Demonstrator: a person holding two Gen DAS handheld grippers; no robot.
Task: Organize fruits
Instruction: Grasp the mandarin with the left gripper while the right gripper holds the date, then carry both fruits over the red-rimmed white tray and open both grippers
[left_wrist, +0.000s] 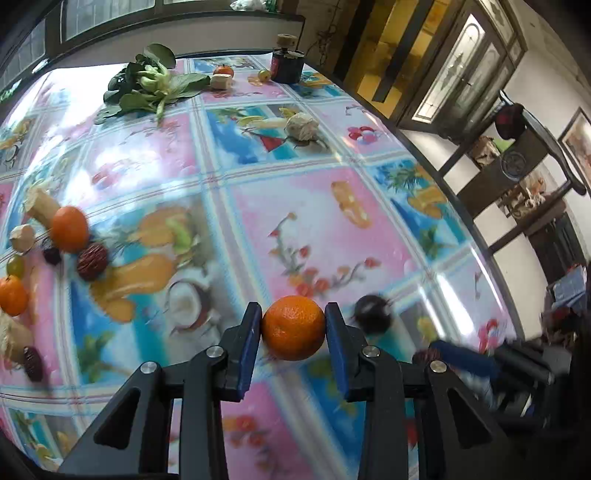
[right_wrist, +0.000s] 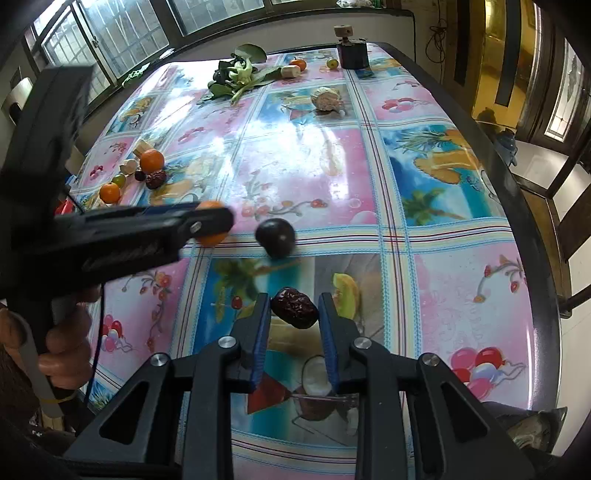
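Blue-padded fingers of the left gripper (left_wrist: 293, 328) clamp an orange (left_wrist: 293, 328) at six o'clock in the left wrist view, closed to the fruit's width and touching it on both sides. In the right wrist view the right gripper (right_wrist: 294, 312) is closed on a wrinkled red date (right_wrist: 294, 307), also at six o'clock. Both fruits appear to be carried just above the desk (right_wrist: 424, 192).

A dark round fruit (right_wrist: 275, 237) lies loose just beyond the held orange, near the centre of the right view. At ten o'clock in that view sits the gathered pile: two oranges (right_wrist: 151, 161), one green grape (right_wrist: 119, 180), two dark dates (right_wrist: 156, 178) and a pale chunk; the left view shows one further date near its left edge. At twelve o'clock lie leafy greens (right_wrist: 236, 77), a pale knobbly root (right_wrist: 325, 98), one small orange, one green fruit and a dark jar (right_wrist: 352, 53).

Risks, as judged: the date is held near the fingertips and could slip out; the smooth orange could roll once released on the glossy cloth; the two grippers travel close together and could collide or knock the loose dark fruit.
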